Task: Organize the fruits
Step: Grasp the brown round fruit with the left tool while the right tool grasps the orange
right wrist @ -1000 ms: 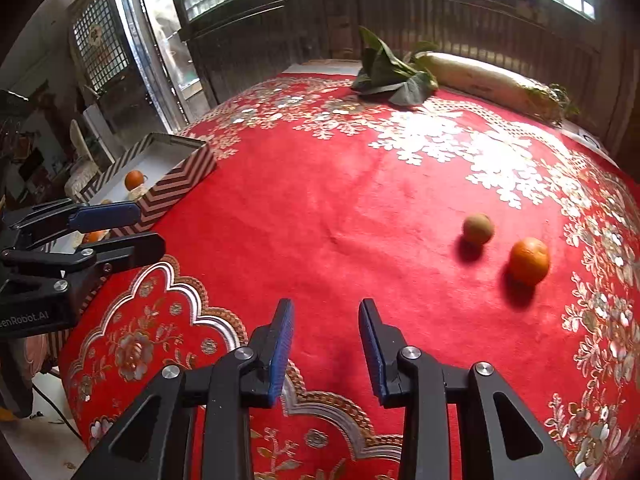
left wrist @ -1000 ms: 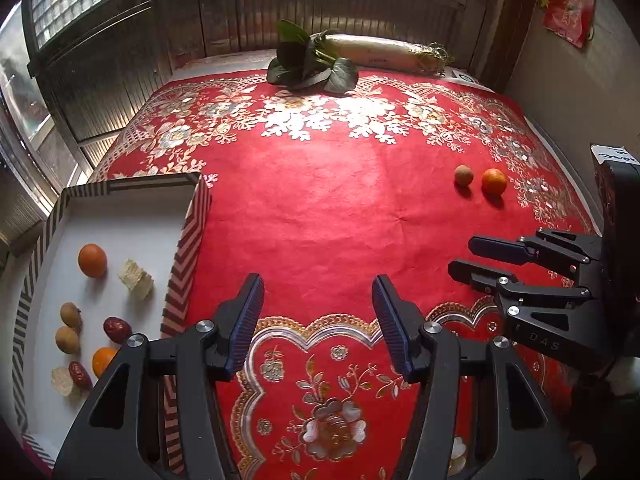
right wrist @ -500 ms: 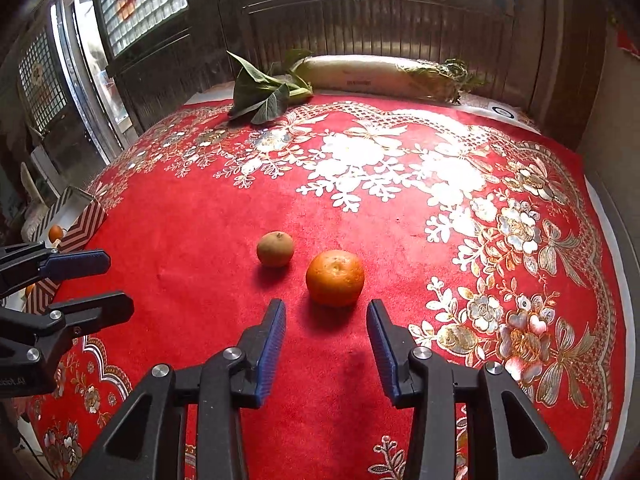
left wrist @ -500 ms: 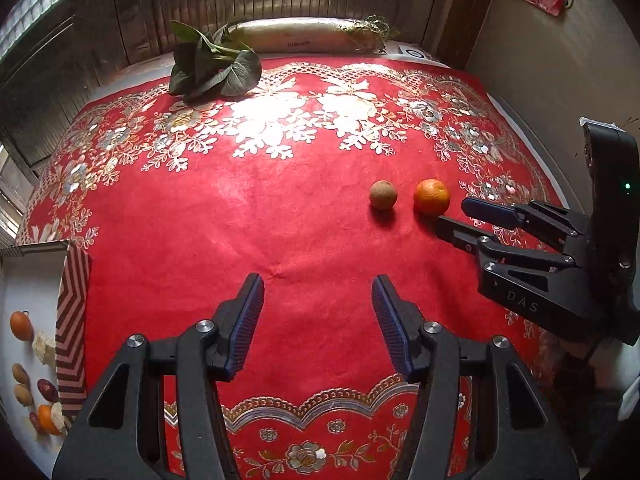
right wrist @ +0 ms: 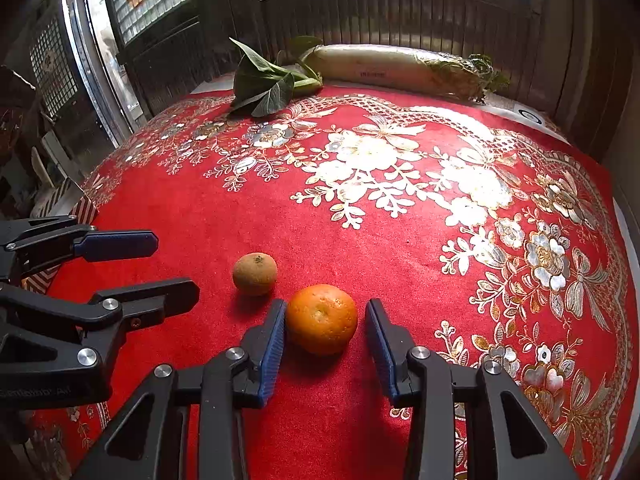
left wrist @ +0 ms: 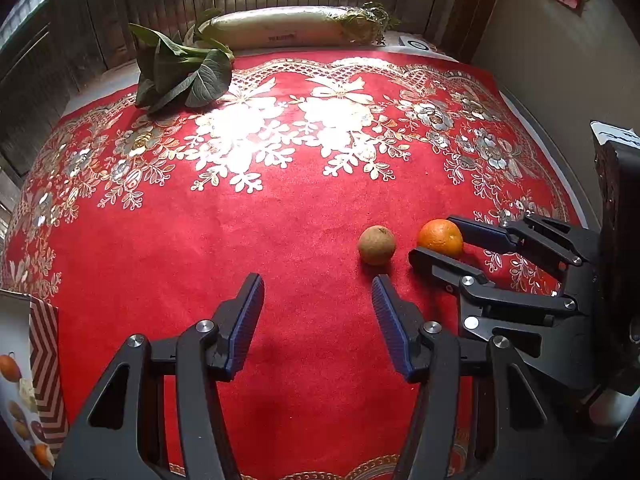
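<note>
An orange (right wrist: 322, 318) lies on the red cloth between the open fingers of my right gripper (right wrist: 325, 314); the left finger is close to it or touching. A brown round fruit (right wrist: 255, 273) lies just left of it. In the left wrist view the orange (left wrist: 440, 237) sits between the right gripper's fingers (left wrist: 440, 240) and the brown fruit (left wrist: 377, 245) is just ahead and right of my open, empty left gripper (left wrist: 318, 290). A striped tray (left wrist: 44, 360) with several fruits is at the far left.
Leafy greens (left wrist: 180, 72) and a long white radish (left wrist: 288, 32) lie at the table's far edge. The left gripper shows in the right wrist view (right wrist: 168, 268), close to the brown fruit. A wall stands to the right.
Both grippers have moved right and forward toward the two loose fruits. My right gripper now straddles the orange. The tray has slid to the left edge of view.
</note>
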A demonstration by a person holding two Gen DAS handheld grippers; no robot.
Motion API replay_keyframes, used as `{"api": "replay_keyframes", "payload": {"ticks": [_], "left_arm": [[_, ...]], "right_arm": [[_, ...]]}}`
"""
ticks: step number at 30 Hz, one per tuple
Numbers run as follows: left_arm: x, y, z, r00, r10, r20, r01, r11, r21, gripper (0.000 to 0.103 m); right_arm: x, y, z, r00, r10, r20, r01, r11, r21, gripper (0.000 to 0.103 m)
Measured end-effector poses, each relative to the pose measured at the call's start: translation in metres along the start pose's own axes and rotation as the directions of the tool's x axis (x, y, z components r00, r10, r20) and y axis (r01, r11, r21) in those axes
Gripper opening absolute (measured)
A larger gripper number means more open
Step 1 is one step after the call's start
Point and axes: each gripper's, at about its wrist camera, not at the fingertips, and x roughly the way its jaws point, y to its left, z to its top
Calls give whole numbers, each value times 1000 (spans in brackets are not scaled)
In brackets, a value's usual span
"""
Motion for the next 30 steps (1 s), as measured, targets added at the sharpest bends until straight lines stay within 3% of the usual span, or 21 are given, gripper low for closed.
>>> {"api": "replay_keyframes", "payload": {"ticks": [13, 19, 22, 24, 30], "left_arm": [[21, -24, 19, 999, -35, -6, 35, 999, 5, 56], [36, -28, 25, 999, -32, -26, 32, 999, 9, 56], [39, -25, 26, 1000, -22, -17, 22, 1000, 3, 45], [39, -23, 26, 1000, -9, -14, 9, 1000, 6, 26], [31, -12, 19, 1000, 0, -14, 0, 1000, -3, 23]], "right_arm": [[-28, -43, -13, 999, -37, 36, 33, 993, 115, 32], [-27, -43, -15, 999, -17, 35, 13, 994, 112, 32], [-25, -42, -16, 1000, -15, 26, 12, 994, 107, 32], [-24, -40, -17, 1000, -15, 20, 13, 995, 101, 32], [-28, -28, -16, 1000, -5, 28, 3, 997, 80, 32]]}}
